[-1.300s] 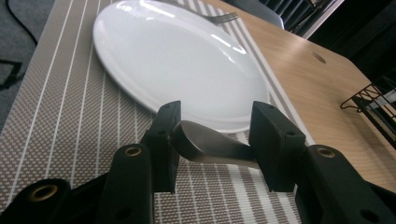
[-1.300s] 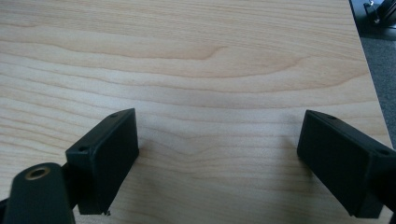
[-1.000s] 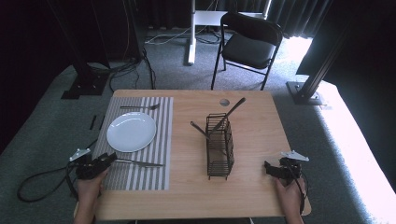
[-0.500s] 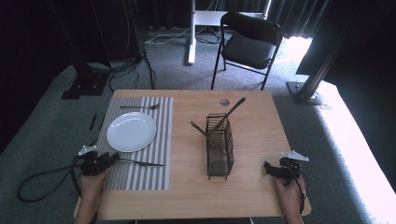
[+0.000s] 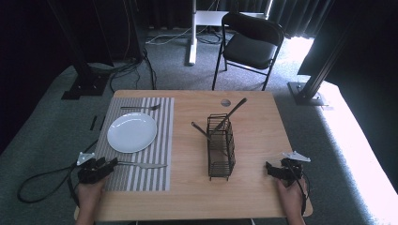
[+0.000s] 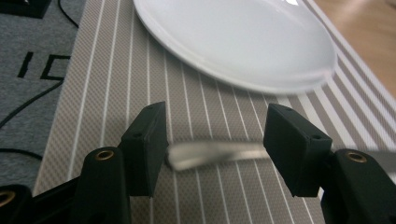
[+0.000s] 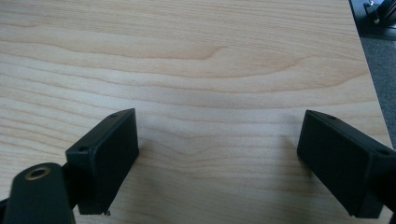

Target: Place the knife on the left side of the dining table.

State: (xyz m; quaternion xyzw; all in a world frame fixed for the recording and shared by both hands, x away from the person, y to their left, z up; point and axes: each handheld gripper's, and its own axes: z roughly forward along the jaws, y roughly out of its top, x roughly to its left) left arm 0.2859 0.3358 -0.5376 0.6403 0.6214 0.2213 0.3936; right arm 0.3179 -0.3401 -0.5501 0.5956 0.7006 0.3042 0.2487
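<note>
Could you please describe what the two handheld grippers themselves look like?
Both are black. The left gripper and right gripper each carry a grey three-cornered plate on top and trail a black cable. Their blocky jaws are rectangular, with brass-coloured eyelets at the base. No sleeves show.

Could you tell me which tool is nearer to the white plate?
Left. The left tool sits on the striped placemat just below the white plate; the right tool rests beyond the wire caddy.

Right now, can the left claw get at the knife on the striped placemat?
Probably yes: the left claw stands open with the knife handle lying between its jaws, nothing blocking.
</note>
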